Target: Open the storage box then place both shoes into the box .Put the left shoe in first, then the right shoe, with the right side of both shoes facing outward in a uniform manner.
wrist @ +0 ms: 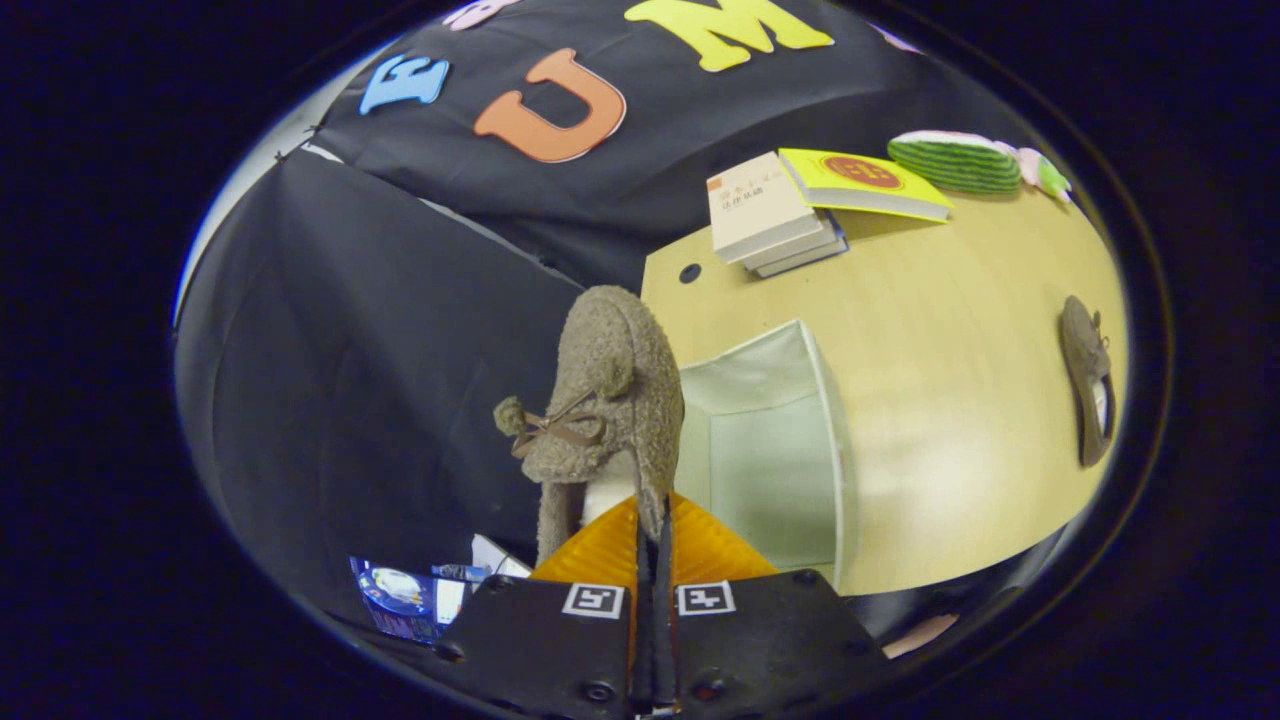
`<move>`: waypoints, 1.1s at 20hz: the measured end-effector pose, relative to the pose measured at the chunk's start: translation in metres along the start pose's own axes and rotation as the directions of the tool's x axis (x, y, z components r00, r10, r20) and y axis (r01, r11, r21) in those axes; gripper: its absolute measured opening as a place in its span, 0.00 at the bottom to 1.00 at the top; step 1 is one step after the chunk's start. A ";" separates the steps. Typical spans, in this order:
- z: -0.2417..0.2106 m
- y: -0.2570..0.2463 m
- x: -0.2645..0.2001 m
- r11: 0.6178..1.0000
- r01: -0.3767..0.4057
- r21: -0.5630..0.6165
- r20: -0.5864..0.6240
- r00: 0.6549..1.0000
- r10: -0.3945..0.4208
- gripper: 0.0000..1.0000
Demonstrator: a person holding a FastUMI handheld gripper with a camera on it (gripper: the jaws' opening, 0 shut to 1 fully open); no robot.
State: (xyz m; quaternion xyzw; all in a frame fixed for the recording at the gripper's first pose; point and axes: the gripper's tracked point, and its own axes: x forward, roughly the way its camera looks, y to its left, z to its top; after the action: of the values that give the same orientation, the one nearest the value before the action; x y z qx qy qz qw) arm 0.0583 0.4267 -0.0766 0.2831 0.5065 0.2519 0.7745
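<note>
so my tool (652,545) pinches the fuzzy shoe (600,400) by a thin edge of its collar, lifted just left of the open storage box (830,420); that slim grip could let it twist or drop short of the box; the other shoe (1088,385) lies far right on the bench (950,330).

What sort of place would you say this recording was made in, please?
Probably a staged recording booth, not a home: black cloth walls in a pale wooden table set with props, a stack of books and an open box. The gripper is shut on a fuzzy shoe; a second shoe lies on the table.
</note>
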 end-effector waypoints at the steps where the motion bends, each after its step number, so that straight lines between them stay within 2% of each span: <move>1: -0.006 0.000 0.010 1.000 0.011 0.016 -0.001 1.000 -0.011 0.06; 7: -0.023 -0.031 0.058 0.990 0.102 0.102 -0.030 0.995 -0.099 0.06; 10: -0.026 -0.048 0.078 0.974 0.135 0.181 -0.045 0.991 -0.128 0.06; 13: -0.034 -0.060 0.091 0.967 0.188 0.171 -0.085 0.981 -0.175 0.06; 16: -0.047 -0.063 0.102 0.966 0.201 0.162 -0.127 0.975 -0.181 0.07; 18: -0.056 -0.061 0.109 0.967 0.191 0.170 -0.159 0.974 -0.164 0.09; 19: -0.057 -0.057 0.109 0.970 0.176 0.166 -0.167 0.975 -0.149 0.17; 22: -0.057 -0.037 0.107 0.985 0.095 0.143 -0.176 0.982 -0.069 0.33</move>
State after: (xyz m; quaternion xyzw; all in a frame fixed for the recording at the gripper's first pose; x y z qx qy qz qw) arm 0.0479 0.4830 -0.1900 0.2968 0.5999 0.2040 0.7145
